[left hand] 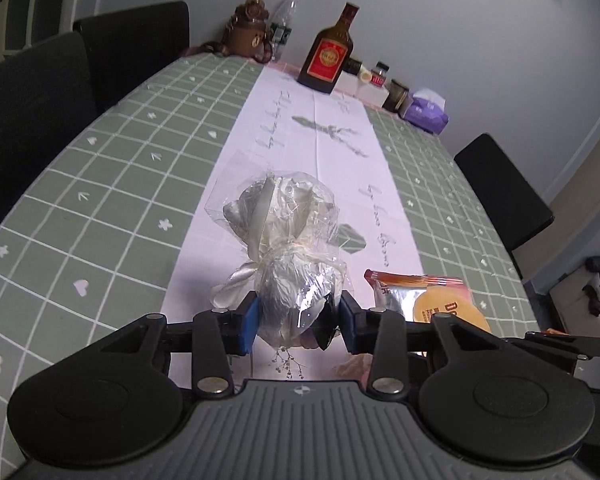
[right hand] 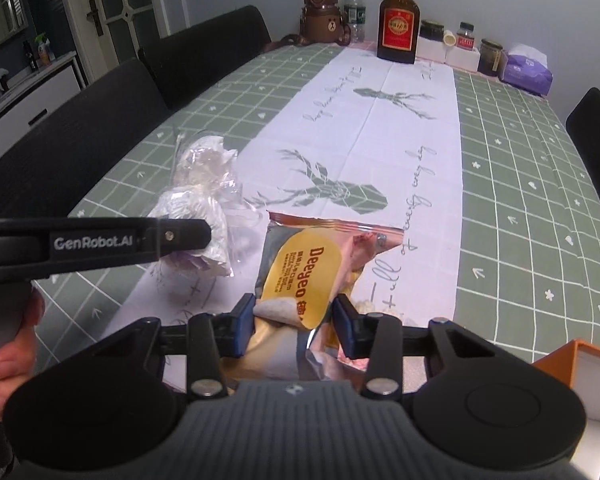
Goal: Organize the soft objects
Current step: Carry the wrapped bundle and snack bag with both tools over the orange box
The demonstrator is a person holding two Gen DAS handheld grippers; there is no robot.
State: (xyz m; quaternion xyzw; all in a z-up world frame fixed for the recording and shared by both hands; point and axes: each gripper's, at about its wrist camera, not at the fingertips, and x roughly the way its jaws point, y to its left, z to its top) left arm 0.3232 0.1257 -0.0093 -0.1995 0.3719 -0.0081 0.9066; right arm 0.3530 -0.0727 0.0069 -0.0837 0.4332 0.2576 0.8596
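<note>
Left wrist view is showing the left tool (left hand: 298, 320) pinching a crinkly cellophane bundle (left hand: 286, 248); the right tool (right hand: 294, 326) is gripping a light, slippery snack packet (right hand: 312, 268) above the worktop (right hand: 520, 168).

Open middle, crowded far end

The tabletop (right hand: 500, 168) lies bare through its middle; a brown bottle (right hand: 398, 20), jars (right hand: 490, 56) and tissue pack (right hand: 526, 70) line the far edge, an orange box (right hand: 580, 376) stands near right.

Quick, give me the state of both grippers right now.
Left gripper: jaws closed on the cellophane-wrapped bundle.
Right gripper: jaws closed on the snack packet.
</note>
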